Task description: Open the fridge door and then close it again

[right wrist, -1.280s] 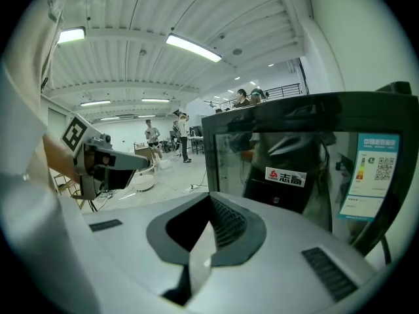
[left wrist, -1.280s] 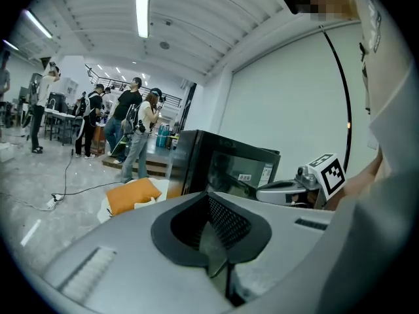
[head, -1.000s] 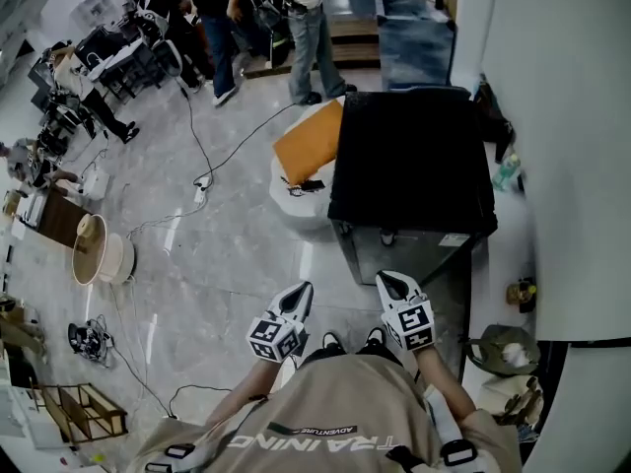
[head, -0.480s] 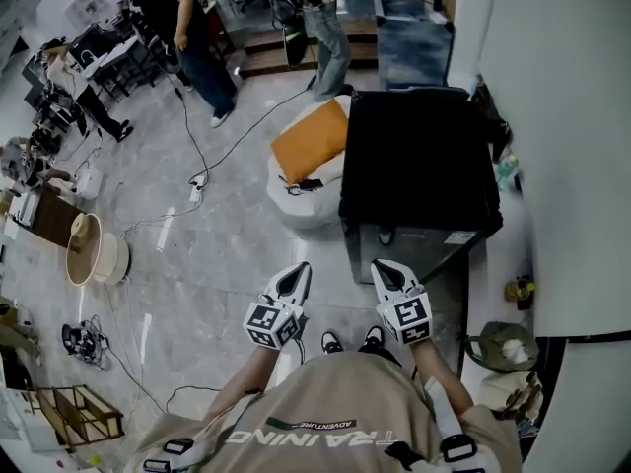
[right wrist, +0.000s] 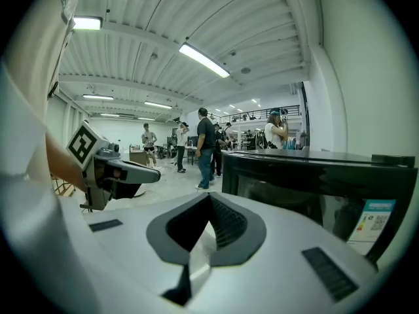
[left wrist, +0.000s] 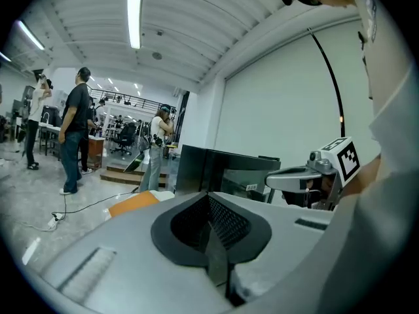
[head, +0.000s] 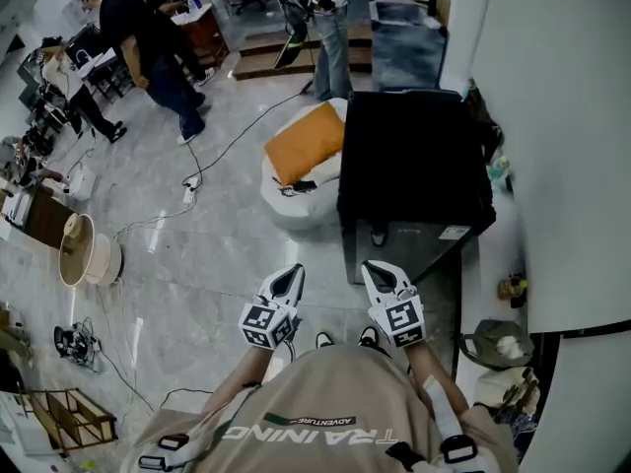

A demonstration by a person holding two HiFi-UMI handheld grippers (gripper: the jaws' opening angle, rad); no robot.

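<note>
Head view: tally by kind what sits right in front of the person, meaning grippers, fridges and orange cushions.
grippers: 2, the left gripper and the right gripper
fridge: 1
orange cushion: 1
Total: 4

pale marble floor (head: 227,244), white walls (head: 562,146)

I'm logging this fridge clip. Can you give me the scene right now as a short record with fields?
fridge: small, black, standing on the floor
door: appears shut
left gripper: jaws together, nothing between them, clear of the fridge
right gripper: jaws together, nothing between them, close to the fridge front but not touching it
beside fridge: orange cushion on a white beanbag
background: people standing at the far end of the room
</note>
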